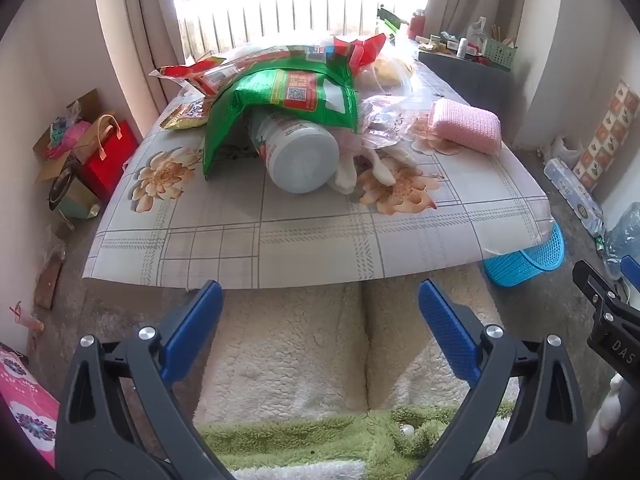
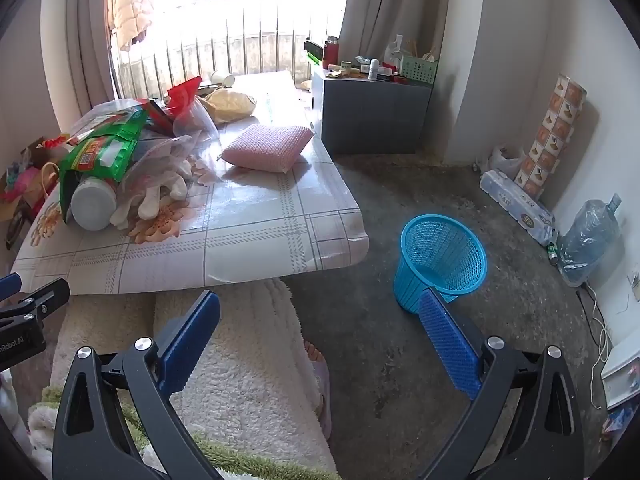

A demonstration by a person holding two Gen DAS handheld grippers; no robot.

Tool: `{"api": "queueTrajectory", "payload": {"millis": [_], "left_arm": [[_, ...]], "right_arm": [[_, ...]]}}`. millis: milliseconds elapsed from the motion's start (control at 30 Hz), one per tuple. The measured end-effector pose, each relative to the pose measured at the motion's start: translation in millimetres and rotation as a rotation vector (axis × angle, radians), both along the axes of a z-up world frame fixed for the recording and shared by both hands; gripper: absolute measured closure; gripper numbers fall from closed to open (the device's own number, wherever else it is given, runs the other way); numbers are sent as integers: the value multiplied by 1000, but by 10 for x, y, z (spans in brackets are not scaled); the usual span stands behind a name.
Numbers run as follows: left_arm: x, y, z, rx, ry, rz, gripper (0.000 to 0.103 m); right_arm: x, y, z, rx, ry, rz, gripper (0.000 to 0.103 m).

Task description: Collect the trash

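A heap of trash lies on the flowered table [image 1: 304, 240]: a green foil bag [image 1: 280, 96] draped over a white bottle [image 1: 300, 156] on its side, red wrappers [image 1: 360, 46], clear plastic [image 1: 384, 120] and white gloves [image 1: 380, 168]. The same heap shows at the left in the right wrist view, with the green bag [image 2: 104, 152] over the bottle [image 2: 94, 204]. A blue mesh bin [image 2: 440, 260] stands on the floor right of the table; its edge [image 1: 528, 260] peeks out. My left gripper [image 1: 320, 312] is open below the table's near edge. My right gripper [image 2: 320, 320] is open above the floor, empty.
A pink knitted pad [image 1: 466, 126] lies on the table's right side. Gift bags and boxes [image 1: 88, 156] crowd the floor at left. A dark cabinet [image 2: 372, 116] with clutter stands behind; a water jug [image 2: 588, 236] and paper rolls [image 2: 516, 204] line the right wall. A person's fleece-clad legs [image 1: 320, 352] are under the grippers.
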State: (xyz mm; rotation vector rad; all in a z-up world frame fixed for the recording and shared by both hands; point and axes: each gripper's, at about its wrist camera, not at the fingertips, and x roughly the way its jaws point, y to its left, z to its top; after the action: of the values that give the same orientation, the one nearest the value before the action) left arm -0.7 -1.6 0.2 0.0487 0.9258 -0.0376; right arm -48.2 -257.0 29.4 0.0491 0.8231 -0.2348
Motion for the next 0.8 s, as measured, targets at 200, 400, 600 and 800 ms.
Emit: {"api": "queueTrajectory", "payload": {"millis": [200,400,600,800], "left_arm": [[1,38,-23,-5,7,8,9],[-5,68,-34,-8,6,14,9],[-7,76,-38,-8,8,16,9],[-1,78,-37,-8,9,15,9]], "right_arm": [[-1,11,0,-7,-4,-1,6],[-12,9,4,-3,-8,1,6],[-14,15,2,-5,-7,0,6],[-17,18,8,-5,-9,-1,6]]}}
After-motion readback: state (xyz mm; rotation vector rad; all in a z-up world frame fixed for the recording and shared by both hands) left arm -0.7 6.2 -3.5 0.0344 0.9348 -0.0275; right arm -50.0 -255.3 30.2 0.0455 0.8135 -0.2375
